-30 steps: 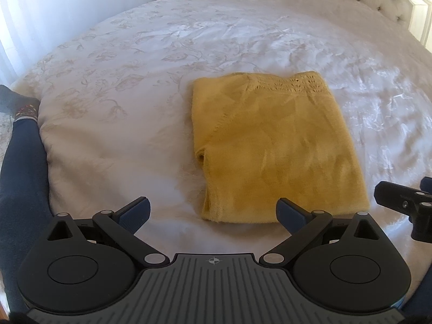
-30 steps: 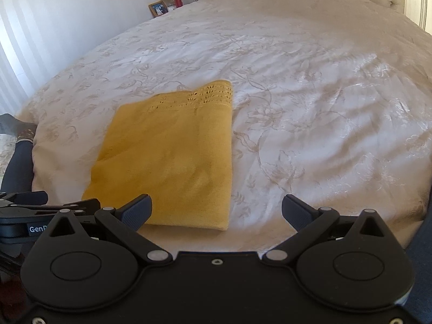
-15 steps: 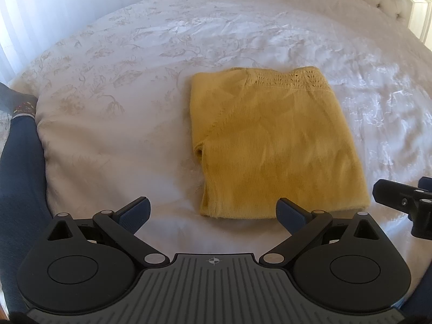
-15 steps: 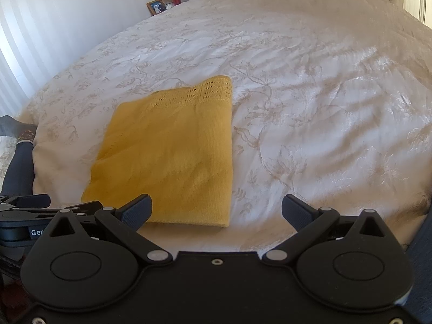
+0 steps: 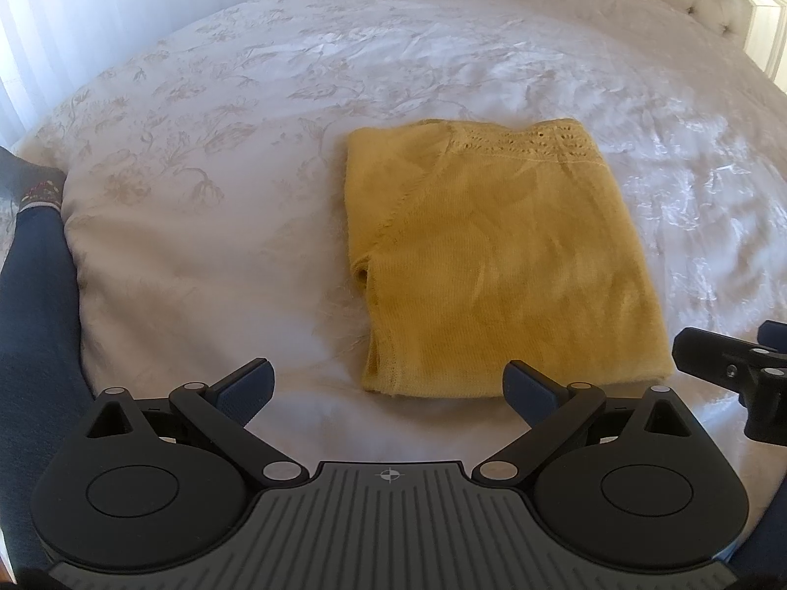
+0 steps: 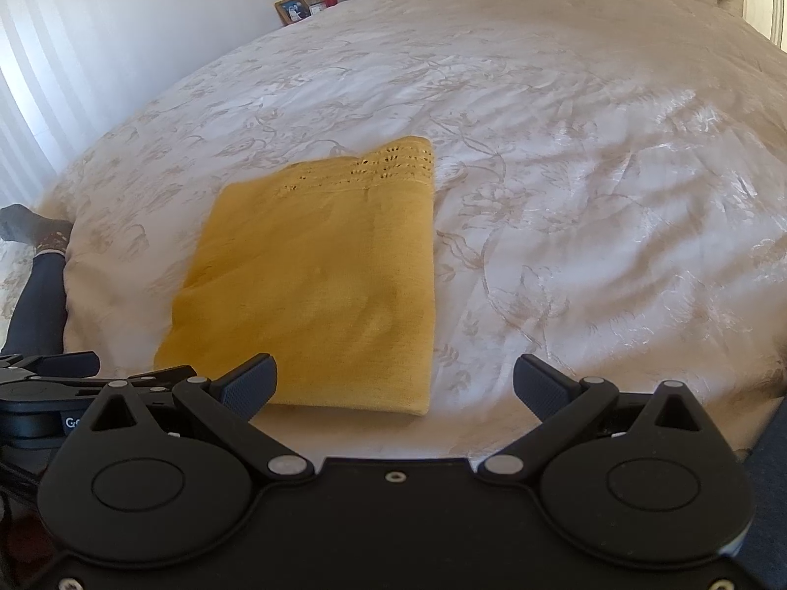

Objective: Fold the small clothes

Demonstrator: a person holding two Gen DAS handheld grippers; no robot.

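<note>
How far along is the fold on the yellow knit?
Done: the yellow knit lies folded into a flat rectangle on the white bedspread, eyelet trim at the far edge. In hand: nothing; left tool and right tool are both open, short of its near edge, holding no fabric. Left: possibly one more fold, or nothing; no other clothes are visible.

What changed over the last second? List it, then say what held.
Both tongs drew back a little from the sweater: in each view it sits slightly farther from the fingers. Nothing was gripped or released. The left tongs and right tongs stayed open, and the sweater stayed folded in the same spot on the bed.
</note>
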